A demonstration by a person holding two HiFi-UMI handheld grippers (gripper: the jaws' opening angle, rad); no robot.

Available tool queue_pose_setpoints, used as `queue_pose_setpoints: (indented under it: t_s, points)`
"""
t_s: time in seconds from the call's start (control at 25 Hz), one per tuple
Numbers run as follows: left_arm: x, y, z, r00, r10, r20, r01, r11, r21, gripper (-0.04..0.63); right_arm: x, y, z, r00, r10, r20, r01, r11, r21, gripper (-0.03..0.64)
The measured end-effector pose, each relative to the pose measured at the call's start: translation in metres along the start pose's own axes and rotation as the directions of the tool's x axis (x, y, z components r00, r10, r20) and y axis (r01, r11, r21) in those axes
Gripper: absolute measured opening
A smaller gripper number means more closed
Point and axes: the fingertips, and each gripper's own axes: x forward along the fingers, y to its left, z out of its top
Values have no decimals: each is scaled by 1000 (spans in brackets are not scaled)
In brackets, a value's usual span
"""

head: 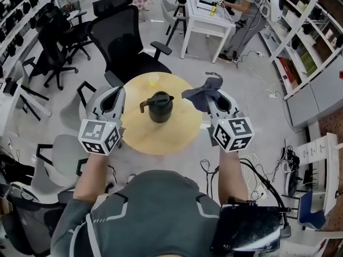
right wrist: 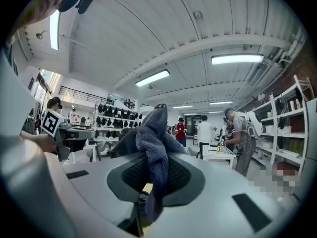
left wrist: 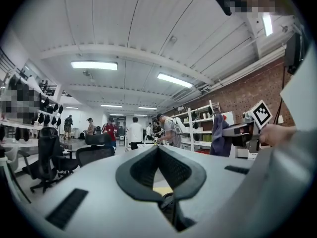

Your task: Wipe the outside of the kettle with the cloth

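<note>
A black kettle stands upright in the middle of a round wooden table, spout to the left. My right gripper hovers to its right, raised off the table, shut on a dark blue-grey cloth that bunches past the tips. In the right gripper view the cloth hangs between the shut pads of the right gripper. My left gripper is held to the kettle's left, apart from it. In its own view the left gripper has its tips together with nothing between them.
A small yellow object lies at the table's far edge. Black office chairs stand behind the table, and a white desk with people beside it is farther back. Cables run on the floor at right.
</note>
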Motion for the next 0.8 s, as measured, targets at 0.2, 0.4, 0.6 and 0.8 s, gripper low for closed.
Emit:
queue_pose_setpoints:
  t_s: [0.2,0.4,0.6,0.8]
  points:
    - [0,3,-2,1000,11,-1,-11,1000,3,9,0,-4,-6,1000,-21,-2,21,1000,10,69]
    - [2,4,-2,1000,3,-6,-3,1000,3,9,-3,-10,-6,999,-52,2,52,998,20,69]
    - [1,5,-3,1000,-4,-5,4,1000,5,9,-6,-9,-7,998,-67,3,67,998,22,69]
    - [0,3,-2,1000,-13,-3,13,1000,8,9,-10,-8,-5,997,-73,2,73,997,33,69]
